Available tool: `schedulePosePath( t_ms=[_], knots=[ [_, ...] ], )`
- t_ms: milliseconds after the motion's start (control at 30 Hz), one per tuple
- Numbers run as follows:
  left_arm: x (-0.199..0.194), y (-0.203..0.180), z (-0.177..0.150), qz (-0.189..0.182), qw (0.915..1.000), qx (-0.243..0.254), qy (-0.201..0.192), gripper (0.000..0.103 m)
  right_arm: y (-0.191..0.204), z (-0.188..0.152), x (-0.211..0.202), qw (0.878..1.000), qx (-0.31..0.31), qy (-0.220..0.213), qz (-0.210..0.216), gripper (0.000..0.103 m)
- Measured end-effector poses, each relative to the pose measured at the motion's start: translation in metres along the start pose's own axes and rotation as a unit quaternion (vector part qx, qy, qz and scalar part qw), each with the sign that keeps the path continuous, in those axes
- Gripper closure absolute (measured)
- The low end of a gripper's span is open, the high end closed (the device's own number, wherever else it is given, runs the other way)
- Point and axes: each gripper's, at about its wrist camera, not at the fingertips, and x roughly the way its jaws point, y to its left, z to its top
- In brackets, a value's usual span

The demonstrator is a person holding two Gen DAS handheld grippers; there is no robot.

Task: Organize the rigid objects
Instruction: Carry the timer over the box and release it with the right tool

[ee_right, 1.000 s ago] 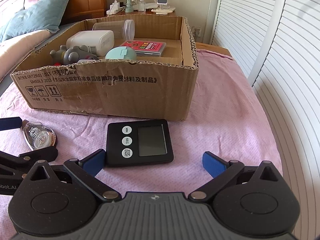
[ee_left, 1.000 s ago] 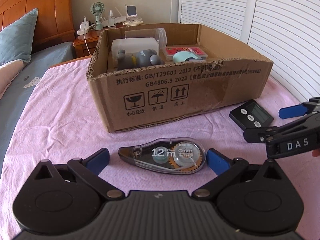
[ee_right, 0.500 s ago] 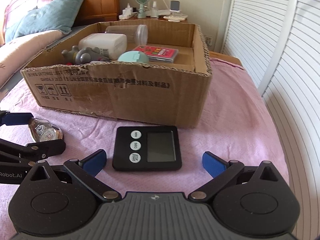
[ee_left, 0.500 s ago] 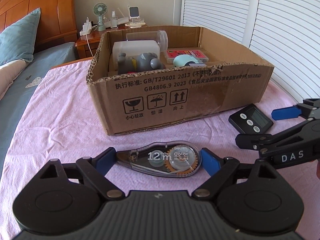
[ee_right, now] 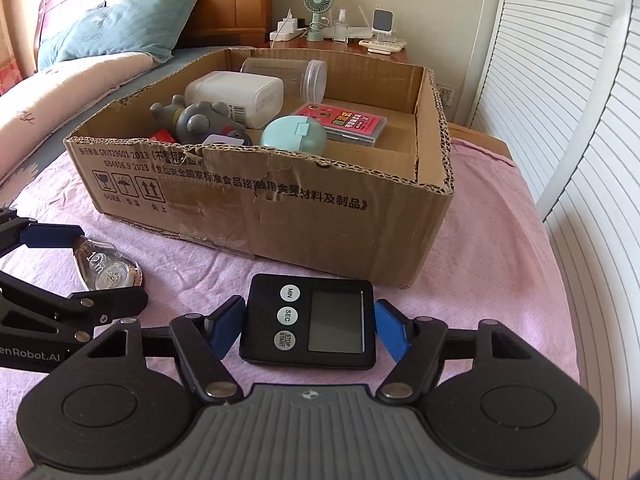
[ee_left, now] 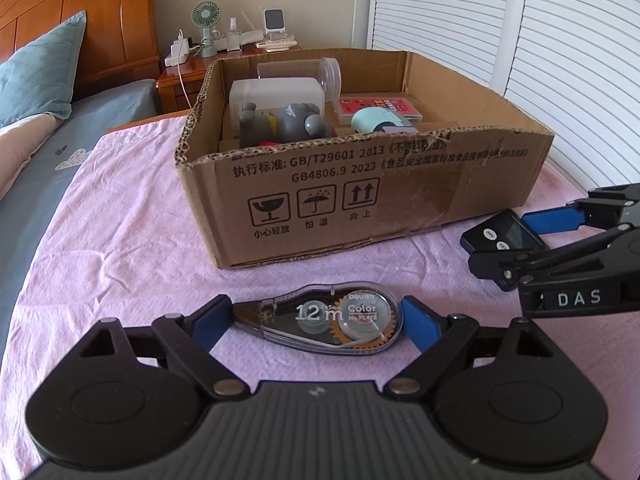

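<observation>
Cardboard box: we see it on the pink cloth straight ahead of both grippers, open-topped, already holding several items.
Timer: lies flat between the right gripper pads, which sit at its two side edges; whether they are pressing it we cannot tell.
Correction tape: its long axis runs across the left gripper, pad to pad; pads at both ends, with a sliver of gap at the round end.
Nearer tool: each item lies within its own gripper.

Each claw is matte black with blue finger pads, silver pivot screws and two round discs beside a ribbed grey centre. The right claw reads "DAS" in white; the left claw reads "enRobot.AI".
</observation>
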Motion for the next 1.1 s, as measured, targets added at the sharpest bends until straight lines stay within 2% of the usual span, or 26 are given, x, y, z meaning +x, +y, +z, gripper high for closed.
schedulePosePath(
  t_ms=[367, 700, 933, 1100],
  knots=[
    [-0.002, 0.004, 0.004, -0.011, 0.9998, 0.003, 0.019, 0.014, 0.005, -0.003, -0.007, 1.0, -0.011, 0.004, 0.003, 0.028],
    [-0.028, 0.009, 0.005, -0.024, 0.9974, 0.062, 0.029, 0.014, 0.002, 0.0, -0.048, 1.0, -0.022, -0.012, 0.017, 0.029],
    [-0.051, 0.017, 0.017, -0.053, 0.9954, 0.074, 0.031, 0.014, -0.006, 0.022, -0.088, 0.998, -0.02, -0.053, 0.03, 0.028],
    [-0.065, 0.015, 0.029, -0.048, 0.9944, 0.094, 0.009, 0.014, -0.014, 0.051, -0.083, 0.997, -0.017, -0.069, 0.019, 0.028]
  ],
)
